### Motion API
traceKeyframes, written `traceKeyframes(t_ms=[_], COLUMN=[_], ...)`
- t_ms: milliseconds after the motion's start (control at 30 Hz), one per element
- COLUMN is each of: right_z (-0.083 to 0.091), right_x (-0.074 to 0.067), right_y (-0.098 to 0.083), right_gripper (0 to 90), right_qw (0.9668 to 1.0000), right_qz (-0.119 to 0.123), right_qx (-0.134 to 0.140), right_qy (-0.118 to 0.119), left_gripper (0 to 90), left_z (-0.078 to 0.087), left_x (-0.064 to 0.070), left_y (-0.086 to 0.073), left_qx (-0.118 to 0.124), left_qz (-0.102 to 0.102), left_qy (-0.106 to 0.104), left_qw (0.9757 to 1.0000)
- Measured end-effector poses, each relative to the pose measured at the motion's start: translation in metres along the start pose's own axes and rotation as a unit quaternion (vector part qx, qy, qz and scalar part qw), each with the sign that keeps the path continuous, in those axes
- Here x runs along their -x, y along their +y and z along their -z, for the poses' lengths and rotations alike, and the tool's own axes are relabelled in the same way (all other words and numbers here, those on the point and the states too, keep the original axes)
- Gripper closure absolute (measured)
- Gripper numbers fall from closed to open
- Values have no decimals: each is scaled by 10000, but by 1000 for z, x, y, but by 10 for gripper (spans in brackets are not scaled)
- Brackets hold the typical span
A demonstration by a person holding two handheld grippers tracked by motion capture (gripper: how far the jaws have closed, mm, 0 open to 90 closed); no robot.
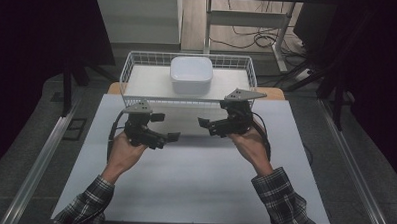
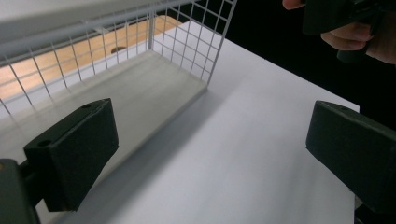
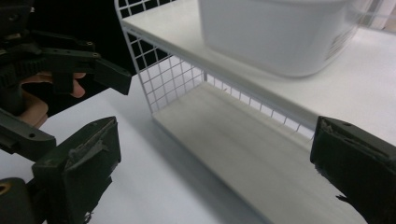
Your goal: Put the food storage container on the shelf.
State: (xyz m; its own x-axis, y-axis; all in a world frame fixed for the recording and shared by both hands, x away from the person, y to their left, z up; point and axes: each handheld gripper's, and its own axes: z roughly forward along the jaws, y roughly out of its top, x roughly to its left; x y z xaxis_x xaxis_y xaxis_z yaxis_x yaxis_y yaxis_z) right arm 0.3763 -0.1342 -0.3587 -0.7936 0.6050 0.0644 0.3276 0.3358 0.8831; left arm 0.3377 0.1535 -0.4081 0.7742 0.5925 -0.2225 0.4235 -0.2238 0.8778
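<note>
A white plastic tub (image 1: 191,73) stands on the top board of a white wire rack (image 1: 133,69) at the back of the white table (image 1: 194,182). Both grippers hover above the table just in front of the rack, pointing toward each other. My left gripper (image 1: 166,127) is open, with nothing between its jaws (image 2: 210,154). My right gripper (image 1: 211,117) is also open and empty (image 3: 215,172). In the right gripper view the tub (image 3: 280,32) sits on the upper board, above the rack's lower board (image 3: 243,140).
In the left gripper view the rack's wire side (image 2: 196,42) and lower board (image 2: 116,93) lie ahead on the left, with the other hand (image 2: 355,37) at top right. A table frame and cables (image 1: 259,39) lie on the floor behind the rack.
</note>
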Motion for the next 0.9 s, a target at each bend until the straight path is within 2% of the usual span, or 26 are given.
traceKeyframes(t_ms=[200,533,667,733,900], right_z=[-2,-7,-8,-9,-10], right_x=[-4,-11,-13,-13,-15], right_y=[-15,-44,-53,-57,-67], right_gripper=[15,15,14,14,14], right_qw=[9999,9996,9994,9993,9990], right_qz=[53,154,270,286,320], right_qx=[-75,-142,-165,-184,-272], right_qy=[138,177,158,145,155], left_gripper=[24,26,28,28,32], left_z=[-4,-15,-20,-22,-26], left_x=[3,9,9,9,10], left_y=[-17,-45,-56,-59,-67], left_qx=[35,11,-46,-53,-29], left_qz=[60,-3,-48,-76,-39], left_qy=[-128,-218,-263,-225,-292], left_qw=[9999,9998,9996,9997,9996])
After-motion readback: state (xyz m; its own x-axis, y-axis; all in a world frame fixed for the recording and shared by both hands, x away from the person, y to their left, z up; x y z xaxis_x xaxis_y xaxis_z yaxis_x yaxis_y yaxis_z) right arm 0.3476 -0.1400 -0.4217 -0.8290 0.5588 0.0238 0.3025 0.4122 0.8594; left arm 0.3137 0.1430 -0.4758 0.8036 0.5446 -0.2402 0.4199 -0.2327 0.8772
